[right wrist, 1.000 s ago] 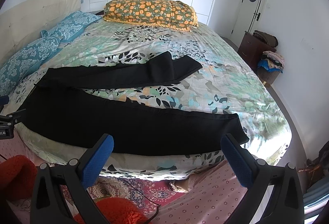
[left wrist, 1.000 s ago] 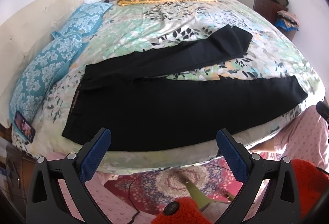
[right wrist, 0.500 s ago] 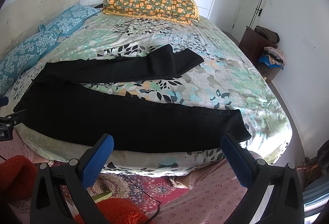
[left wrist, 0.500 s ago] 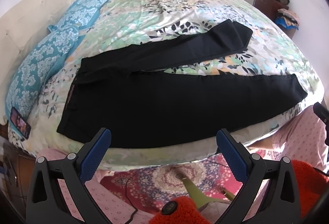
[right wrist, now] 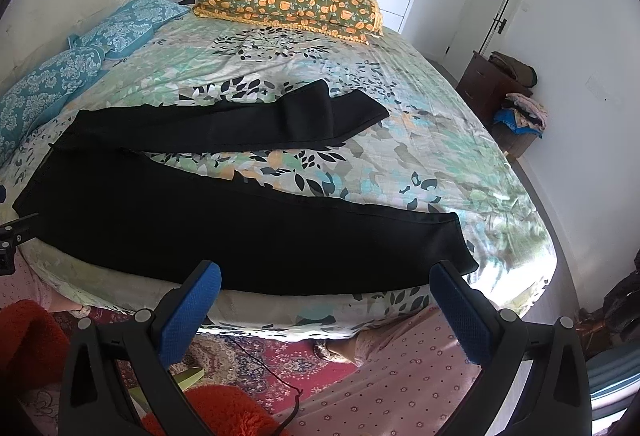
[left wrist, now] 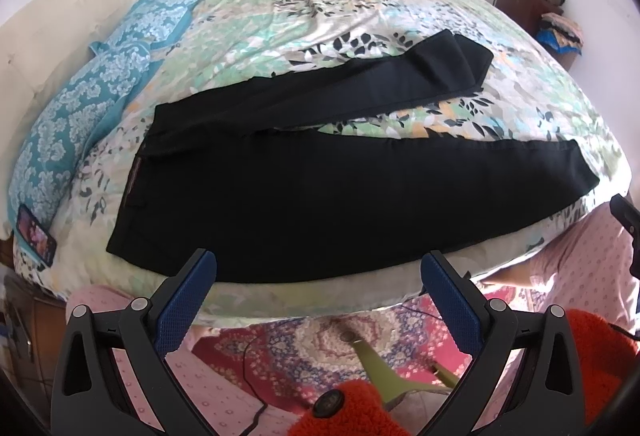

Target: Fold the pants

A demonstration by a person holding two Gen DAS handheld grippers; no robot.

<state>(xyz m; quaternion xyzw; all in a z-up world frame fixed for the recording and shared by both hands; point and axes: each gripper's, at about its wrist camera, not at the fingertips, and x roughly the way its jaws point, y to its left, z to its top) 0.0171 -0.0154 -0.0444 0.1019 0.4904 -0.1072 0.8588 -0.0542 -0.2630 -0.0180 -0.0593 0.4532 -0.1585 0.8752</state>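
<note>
Pants (left wrist: 340, 195), black, lie spread across the middle of both frames on the floral bed (left wrist: 280, 19), legs apart and the waist at the left, while the left gripper (left wrist: 320, 280) and the right gripper (right wrist: 326, 282) hover at the bottom, jaws spread wide, holding nothing.

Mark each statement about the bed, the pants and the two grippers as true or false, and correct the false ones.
1. The black pants lie spread on the bed with the legs apart. True.
2. The left gripper is shut on the waistband. False: it is open, touching nothing.
3. The right gripper is open and empty. True.
4. The orange floral pillow lies on top of the pants. False: it sits at the far side of the bed, apart from them.
5. A phone lies on the bed's left edge. True.
</note>
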